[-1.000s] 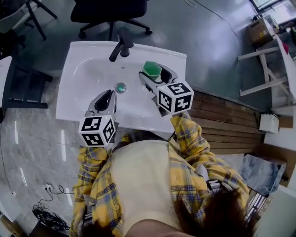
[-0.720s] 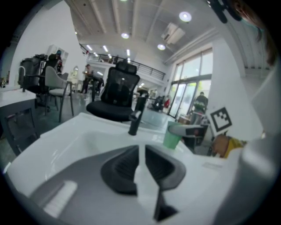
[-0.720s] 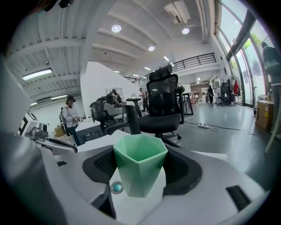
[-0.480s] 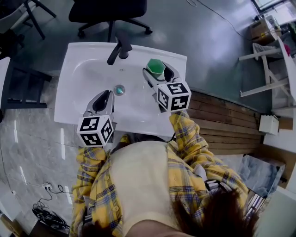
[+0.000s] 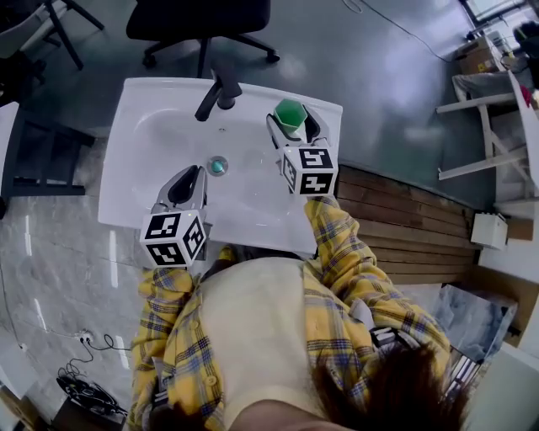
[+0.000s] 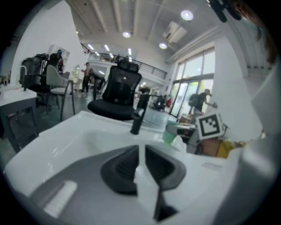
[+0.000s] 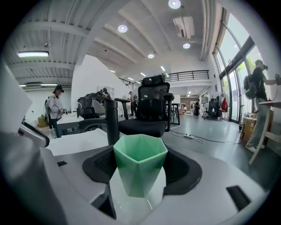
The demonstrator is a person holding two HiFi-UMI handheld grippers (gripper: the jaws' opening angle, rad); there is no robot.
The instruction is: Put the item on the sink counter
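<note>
A green faceted cup (image 5: 290, 111) is held upright in my right gripper (image 5: 292, 126), which is shut on it above the back right corner of the white sink (image 5: 143, 93). In the right gripper view the cup (image 7: 140, 169) sits between the two dark pads, with the black faucet (image 7: 112, 118) behind it on the left. My left gripper (image 5: 190, 175) hovers over the basin's front left, shut with nothing in it. The left gripper view shows its jaws (image 6: 141, 154) together, with the faucet (image 6: 139, 112) and the cup (image 6: 170, 132) beyond.
The black faucet (image 5: 217, 88) stands at the sink's back middle, and a green drain plug (image 5: 218, 166) lies in the basin. A black office chair (image 5: 198, 21) stands behind the sink. Wooden planks (image 5: 404, 223) lie on the floor to the right.
My right gripper has carried the green cup farther back and to the right, toward the sink's back right corner. The left gripper has barely moved.
</note>
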